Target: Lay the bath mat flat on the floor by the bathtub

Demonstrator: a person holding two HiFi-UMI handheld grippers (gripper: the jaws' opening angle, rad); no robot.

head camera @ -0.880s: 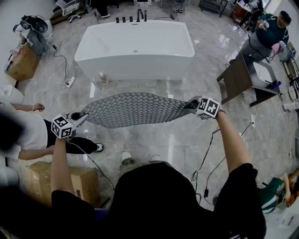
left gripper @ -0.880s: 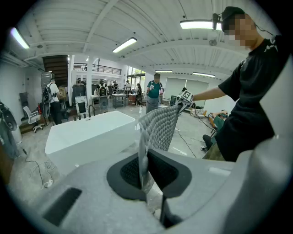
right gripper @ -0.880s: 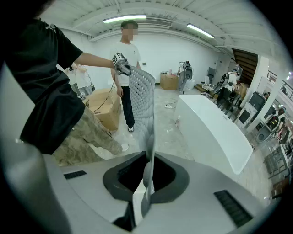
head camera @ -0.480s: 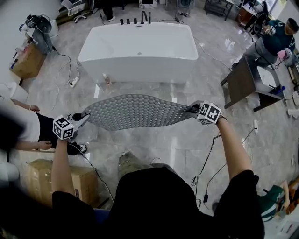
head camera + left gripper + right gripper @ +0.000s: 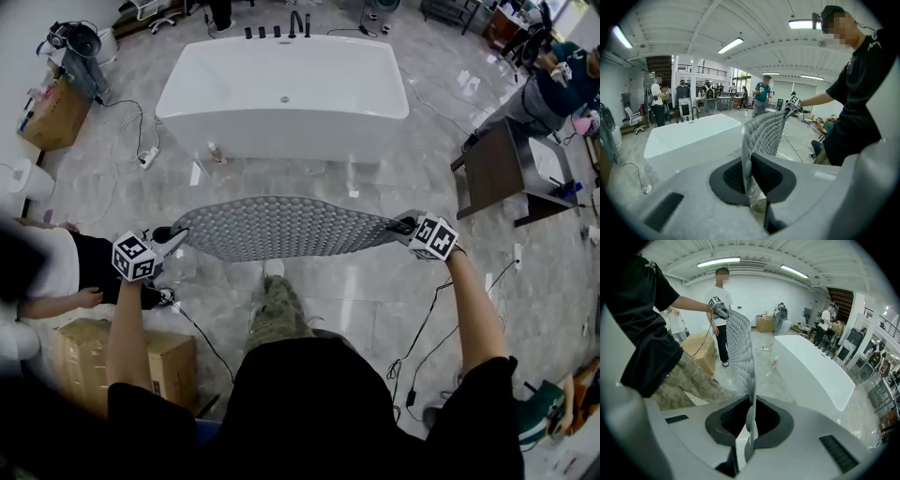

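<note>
Two ends, two firm grips: your left gripper [image 5: 172, 236] is clenched on the left end of the bath mat [image 5: 286, 228], and your right gripper [image 5: 403, 225] is clenched on the right end. Each gripper view shows the grey bumpy edge pinched tight between the jaws. The bath mat hangs in the air, stretched wide between your arms and sagging a little along its near edge. It sits on the near side of the bathtub [image 5: 281, 89], well clear of the floor [image 5: 375, 281]. By my read, this is the carry-and-line-up step, with the laying down not yet begun. Next you'll want to bring both ends down together and hold the stretch so nothing folds under. Set the long side along the tub's near wall. Mind your own foot [image 5: 273, 269], which sits right beneath the mat. Let go only once it lies flat.
</note>
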